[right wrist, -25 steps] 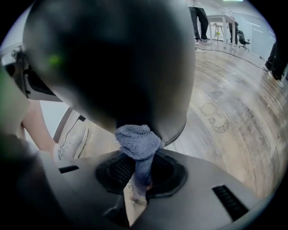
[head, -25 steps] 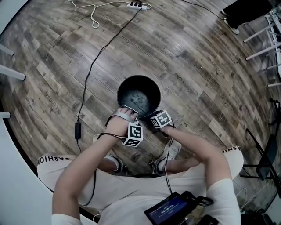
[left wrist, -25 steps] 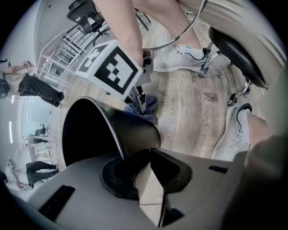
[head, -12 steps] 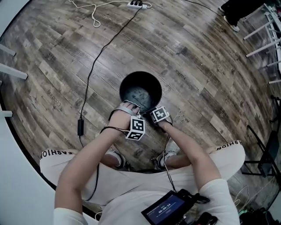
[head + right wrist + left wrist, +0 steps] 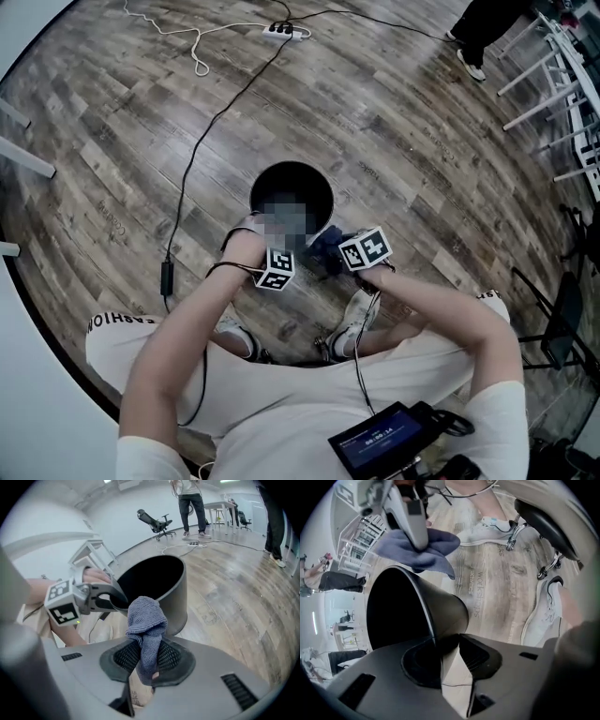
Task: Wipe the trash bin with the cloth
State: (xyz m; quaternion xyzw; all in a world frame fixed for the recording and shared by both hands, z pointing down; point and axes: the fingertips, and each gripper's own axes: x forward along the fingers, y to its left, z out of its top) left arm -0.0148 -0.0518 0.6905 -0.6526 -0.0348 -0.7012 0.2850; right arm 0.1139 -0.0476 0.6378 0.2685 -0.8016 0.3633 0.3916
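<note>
On the floor, the bin is straddled at its rim by the left tool, whose jaws have just been opening and are not pressed on it. The cloth is pinched in the right tool beside it. Unsteadied, the bin could be tipped by wiping pressure.

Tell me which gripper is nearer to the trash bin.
Left. The left gripper straddles the trash bin at its rim, jaws just opened wider. The right gripper, shut on the cloth, is outside the bin, beside its wall.
</note>
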